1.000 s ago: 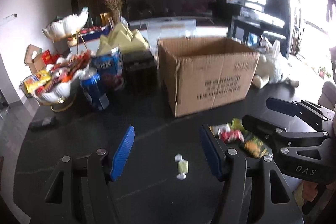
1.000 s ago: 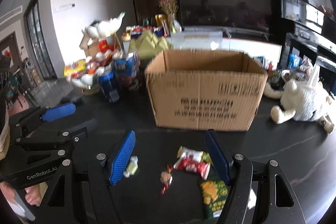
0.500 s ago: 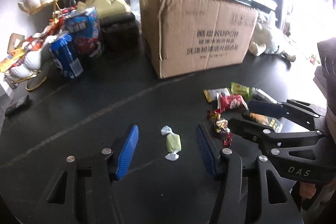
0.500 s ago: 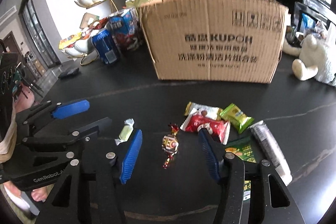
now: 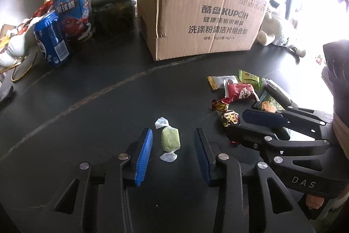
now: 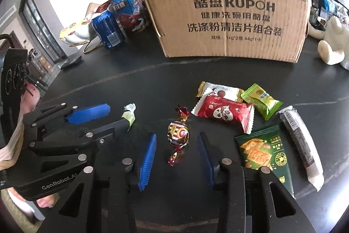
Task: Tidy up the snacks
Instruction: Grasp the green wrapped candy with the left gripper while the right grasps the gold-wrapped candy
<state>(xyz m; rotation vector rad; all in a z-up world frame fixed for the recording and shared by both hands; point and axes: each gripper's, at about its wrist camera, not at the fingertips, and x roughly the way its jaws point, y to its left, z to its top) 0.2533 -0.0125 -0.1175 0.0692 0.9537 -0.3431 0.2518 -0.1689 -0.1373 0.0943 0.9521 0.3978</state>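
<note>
My left gripper (image 5: 173, 134) is open, low over the black table, its blue pads either side of a pale green wrapped candy (image 5: 170, 138). My right gripper (image 6: 176, 139) is open around a red-gold twist-wrapped candy (image 6: 178, 133). That candy shows in the left wrist view (image 5: 229, 117) beside the right gripper's fingers (image 5: 264, 119). A pile of snack packets lies to the right: a red packet (image 6: 224, 114), a light green packet (image 6: 261, 100), a dark green cracker pack (image 6: 264, 152) and a long dark bar (image 6: 298, 139). An open cardboard box (image 6: 229, 8) stands behind.
Blue snack tubs and a can (image 5: 51, 38) stand at the left by a white shell-shaped tiered dish (image 5: 13, 45). A dark case (image 5: 113, 16) sits by the box. A plush toy (image 6: 331, 43) lies at the right. The left gripper (image 6: 87, 113) is close beside the right one.
Both grippers have dropped and moved forward toward the table. Each now has a candy between its open pads; the box looms larger.
</note>
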